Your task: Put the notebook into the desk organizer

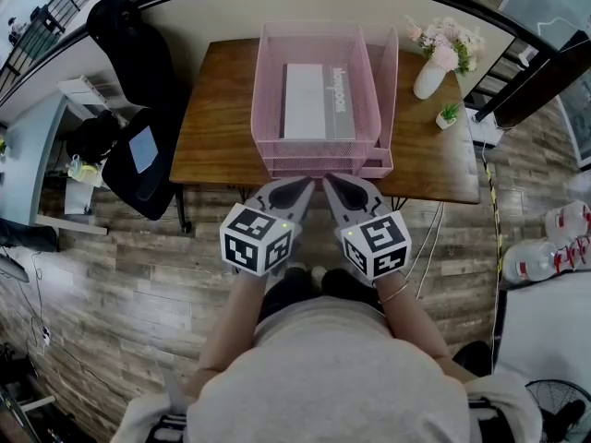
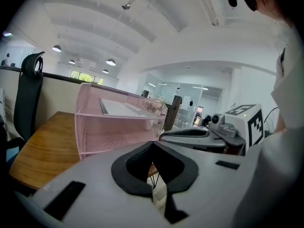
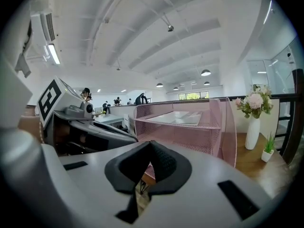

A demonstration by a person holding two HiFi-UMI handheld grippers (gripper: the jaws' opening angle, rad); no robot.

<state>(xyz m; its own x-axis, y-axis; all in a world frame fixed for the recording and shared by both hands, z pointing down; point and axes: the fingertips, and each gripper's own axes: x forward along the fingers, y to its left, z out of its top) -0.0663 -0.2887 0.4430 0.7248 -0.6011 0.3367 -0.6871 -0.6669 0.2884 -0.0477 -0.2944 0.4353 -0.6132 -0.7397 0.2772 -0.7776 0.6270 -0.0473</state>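
Already the notebook [image 1: 317, 101] lies flat in the top tray of the pink organizer [image 1: 262, 90], so the job looks done. The left gripper [image 1: 298, 186] and right gripper [image 1: 331, 185] hang just short of the desk [image 1: 217, 109], jaws together and empty.

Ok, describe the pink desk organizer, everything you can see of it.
The desk organizer is pink wire mesh: stacked open-front trays with an upright slot on its right side. It stands upright on the wooden desk, near the front edge. A grey notebook lies flat in the top tray; the tier below looks empty. Nothing else touches it.
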